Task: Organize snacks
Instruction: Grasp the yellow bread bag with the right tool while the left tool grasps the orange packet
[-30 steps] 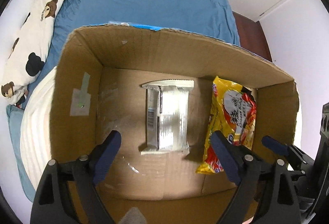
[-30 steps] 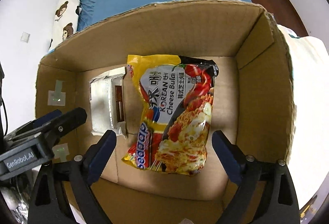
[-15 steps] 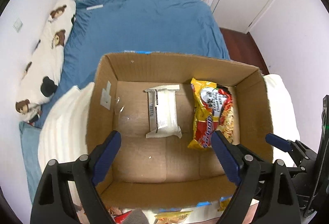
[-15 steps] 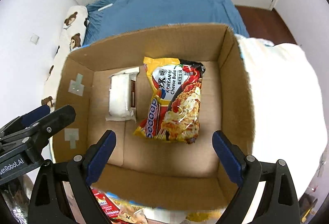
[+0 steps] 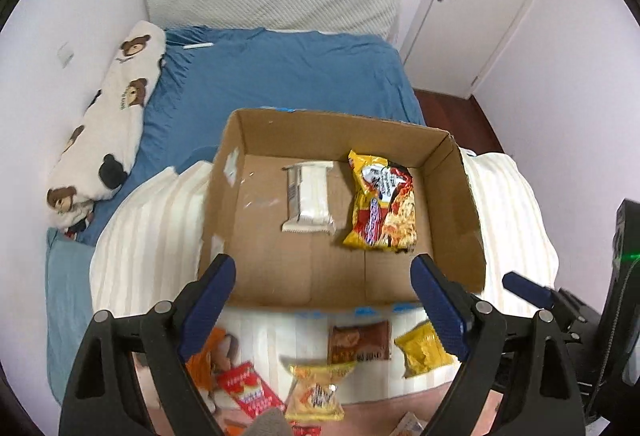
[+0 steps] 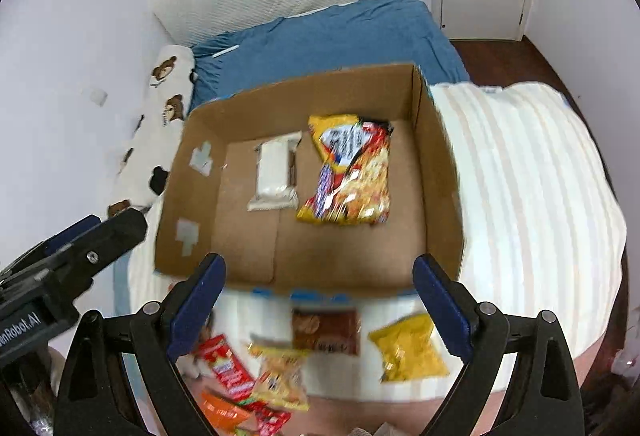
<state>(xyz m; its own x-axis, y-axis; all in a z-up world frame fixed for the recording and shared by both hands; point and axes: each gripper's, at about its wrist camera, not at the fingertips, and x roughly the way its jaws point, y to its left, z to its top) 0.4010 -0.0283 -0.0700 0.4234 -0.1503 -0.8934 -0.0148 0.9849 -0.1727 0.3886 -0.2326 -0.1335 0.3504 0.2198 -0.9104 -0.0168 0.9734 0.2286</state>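
Above the near edge of the cardboard box [image 5: 448, 195], left gripper [image 5: 322, 294] and right gripper [image 6: 320, 294] hang empty, jaws apart. Two packets lie boxed; next, probably, reach nearward for the brown packet [image 6: 325, 332].

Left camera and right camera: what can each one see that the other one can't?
Only the left view shows the right gripper at its right edge and a green light. Only the right view shows the left gripper at its left edge. Both show the box holding a white packet and a noodle bag, with loose snacks in front, like the brown packet and yellow packet.
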